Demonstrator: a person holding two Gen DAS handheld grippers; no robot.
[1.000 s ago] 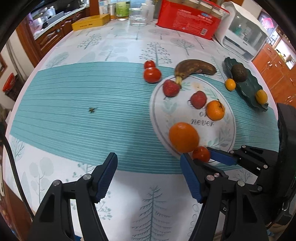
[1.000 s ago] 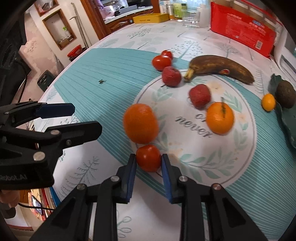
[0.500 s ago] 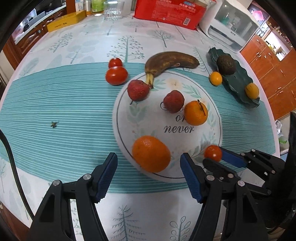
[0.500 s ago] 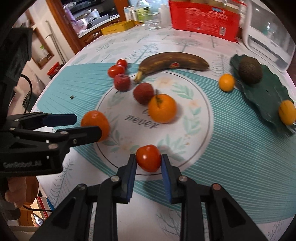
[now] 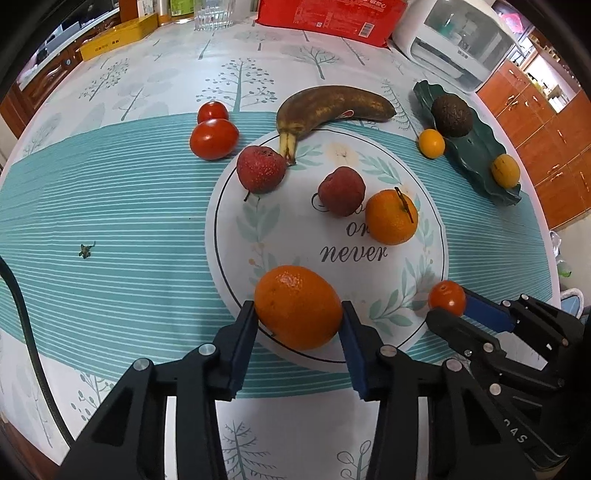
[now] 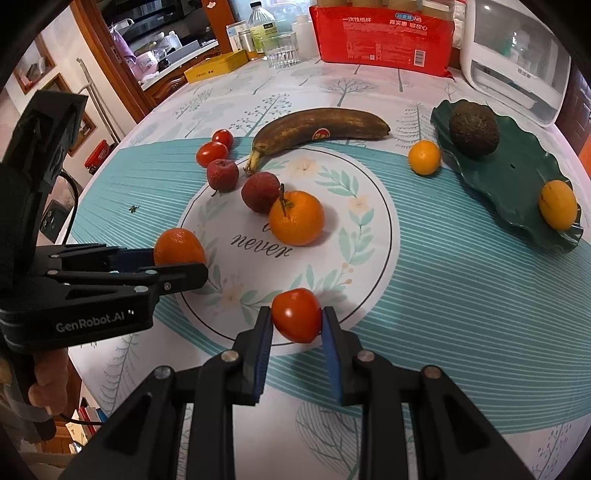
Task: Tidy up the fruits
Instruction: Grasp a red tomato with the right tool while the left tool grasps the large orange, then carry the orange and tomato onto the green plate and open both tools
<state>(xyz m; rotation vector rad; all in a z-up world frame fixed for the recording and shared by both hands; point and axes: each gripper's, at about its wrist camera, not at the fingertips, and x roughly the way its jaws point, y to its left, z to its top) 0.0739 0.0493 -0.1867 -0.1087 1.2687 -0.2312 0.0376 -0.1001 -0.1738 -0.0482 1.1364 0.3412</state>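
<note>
A big orange (image 5: 297,306) sits on the near rim of the white round mat (image 5: 332,155). My left gripper (image 5: 297,314) points down over it with its jaws closing, and both blue pads touch the orange's sides. In the right wrist view the same orange (image 6: 177,245) shows between the left gripper's (image 6: 179,264) fingers. My right gripper (image 6: 297,325) is shut on a small red tomato (image 6: 297,315), just above the mat's near edge. On the mat lie a stemmed mandarin (image 5: 391,216) and two red lychees (image 5: 260,170).
A brown banana (image 5: 332,107) and two tomatoes (image 5: 214,138) lie beyond the mat. The green leaf dish (image 5: 476,155) at right holds an avocado (image 5: 451,115) and a yellow fruit (image 5: 505,170); another (image 5: 431,143) lies beside it. A red package (image 6: 384,33), a glass and a white appliance line the back.
The left jaws, wide apart before, have come in onto the big orange. The right gripper has carried the small tomato rightwards along the mat's near rim.
</note>
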